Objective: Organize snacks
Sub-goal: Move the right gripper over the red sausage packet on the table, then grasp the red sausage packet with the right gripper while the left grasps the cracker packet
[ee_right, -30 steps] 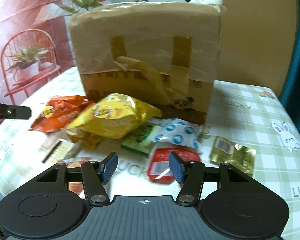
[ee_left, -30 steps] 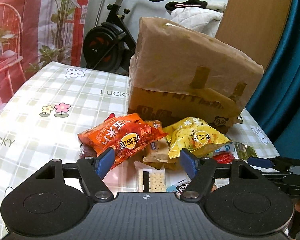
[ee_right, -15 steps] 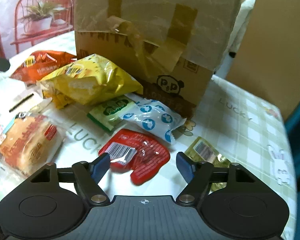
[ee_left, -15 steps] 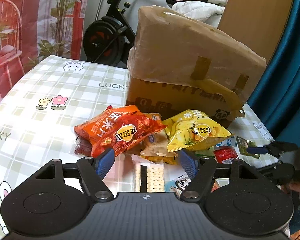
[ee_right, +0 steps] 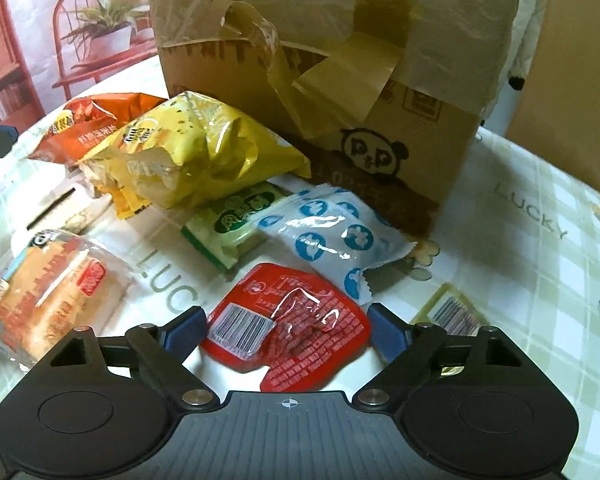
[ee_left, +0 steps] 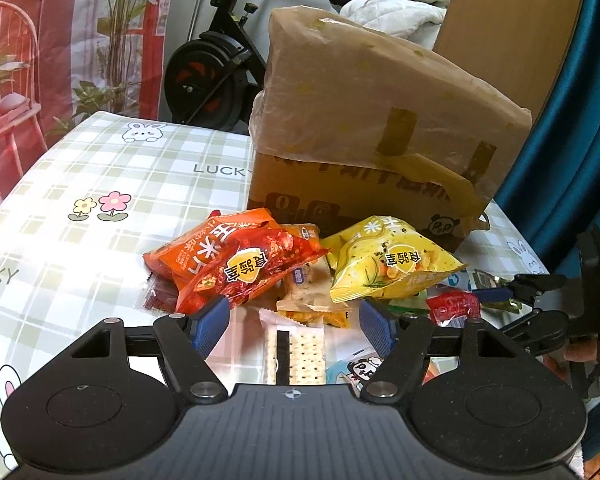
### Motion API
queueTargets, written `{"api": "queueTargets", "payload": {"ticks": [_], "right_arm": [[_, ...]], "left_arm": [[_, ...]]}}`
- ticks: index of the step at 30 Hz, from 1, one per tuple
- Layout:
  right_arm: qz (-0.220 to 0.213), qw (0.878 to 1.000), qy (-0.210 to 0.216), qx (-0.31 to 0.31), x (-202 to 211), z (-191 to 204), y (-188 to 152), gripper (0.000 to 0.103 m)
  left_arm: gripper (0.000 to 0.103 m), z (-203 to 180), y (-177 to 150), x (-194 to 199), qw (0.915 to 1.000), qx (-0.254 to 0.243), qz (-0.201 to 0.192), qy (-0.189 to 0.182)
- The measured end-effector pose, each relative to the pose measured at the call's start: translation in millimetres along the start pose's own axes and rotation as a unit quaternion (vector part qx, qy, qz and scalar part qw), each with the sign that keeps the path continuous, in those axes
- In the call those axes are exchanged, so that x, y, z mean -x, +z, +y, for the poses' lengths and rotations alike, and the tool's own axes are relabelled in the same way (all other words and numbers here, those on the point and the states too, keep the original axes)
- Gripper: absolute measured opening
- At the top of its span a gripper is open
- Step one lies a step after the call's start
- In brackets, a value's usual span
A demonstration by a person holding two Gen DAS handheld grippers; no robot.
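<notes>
Since a second ago the right gripper [ee_right: 288, 330] has dropped low over the flat red foil snack pouch [ee_right: 288, 332], its jaws now spread wide to either side of it, not yet closed. The left gripper [ee_left: 294, 322], also wide and holding nothing, has barely shifted above the clear-wrapped cracker pack [ee_left: 296, 354]. The tall taped brown cardboard box [ee_left: 364, 140] hides the table's far side, and the puffy yellow crisp bag [ee_right: 196, 152] covers part of the green-wrapped biscuit [ee_right: 236, 220]. The gold foil sachet [ee_right: 450, 312] is half hidden behind a finger. The green checked tablecloth [ee_left: 80, 184] lies under everything; a black exercise bike [ee_left: 212, 72] stands behind
</notes>
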State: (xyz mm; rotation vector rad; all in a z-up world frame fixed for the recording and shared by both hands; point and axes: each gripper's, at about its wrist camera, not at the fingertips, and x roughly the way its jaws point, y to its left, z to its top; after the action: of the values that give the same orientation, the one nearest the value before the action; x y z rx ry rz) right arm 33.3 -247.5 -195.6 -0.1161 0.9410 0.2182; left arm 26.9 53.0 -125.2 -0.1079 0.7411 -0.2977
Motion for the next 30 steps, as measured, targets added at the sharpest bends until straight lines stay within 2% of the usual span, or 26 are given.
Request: {"api": "queueTargets", "payload": {"ticks": [6,9,16,20,27,29,30], "right_arm": [[0.015,1.0,0.002,-0.009,11,20,-14,0.088],[0.025,1.0,0.009,0.011,16,32,-17,0.088],[-0.005,0.999,-0.006,0.034,21,31,-7,0.082],[0.006,0.999,0.0,0.045,9,29,-6,0.072],[-0.024,0.999,-0.011,0.022,10,33,-16,0.061],[-0.029,0.999,-0.015,0.011,13,36,-17,0.049],[-0.032,0.999,-0.023,0.003,14,38,-18,0.047]], "left_arm": [[0.073,-2,-2,-3,1.0,-0.001,0.004,-0.002],[0.073,-3,-3,-4,1.0,0.0,0.007,-0.004],[0.073,-7,-4,-2,1.0,-0.005,0.004,-0.005],[0.073,-5,-5,-1,1.0,-0.002,0.003,-0.003],[0.066,-3,-10,-4,0.9998,-0.009,0.014,-0.008],[0.064,-2,-12,-6,0.9997,-0.014,0.017,-0.011],[0.064,-1,-14,-7,0.9996,-0.015,0.019,-0.013]]}}
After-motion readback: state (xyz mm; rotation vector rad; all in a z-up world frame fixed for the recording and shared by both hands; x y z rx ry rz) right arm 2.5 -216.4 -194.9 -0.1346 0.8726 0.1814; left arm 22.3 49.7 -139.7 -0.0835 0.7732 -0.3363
